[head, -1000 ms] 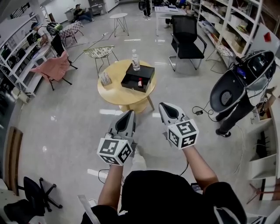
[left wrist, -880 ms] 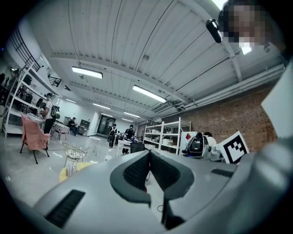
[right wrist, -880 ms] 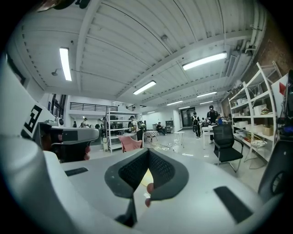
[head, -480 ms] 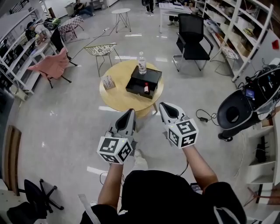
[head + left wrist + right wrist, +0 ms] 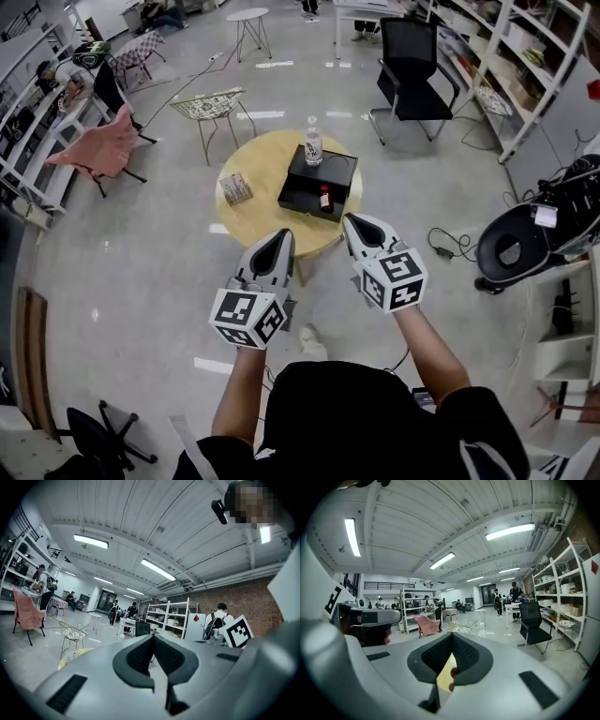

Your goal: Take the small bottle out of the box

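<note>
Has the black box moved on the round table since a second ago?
No. The black box keeps its right-side spot on the round table, clear bottle at its far corner; only the view shifted.

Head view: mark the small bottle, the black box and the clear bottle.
small bottle (image 5: pixel 325 200), head view, its red body.
black box (image 5: pixel 298 192), head view, bare inside left of the small bottle.
clear bottle (image 5: pixel 313 143), head view, mid body.

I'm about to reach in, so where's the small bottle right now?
In the head view, the small bottle sits in the black box on the round table, nearer than the clear bottle.
</note>
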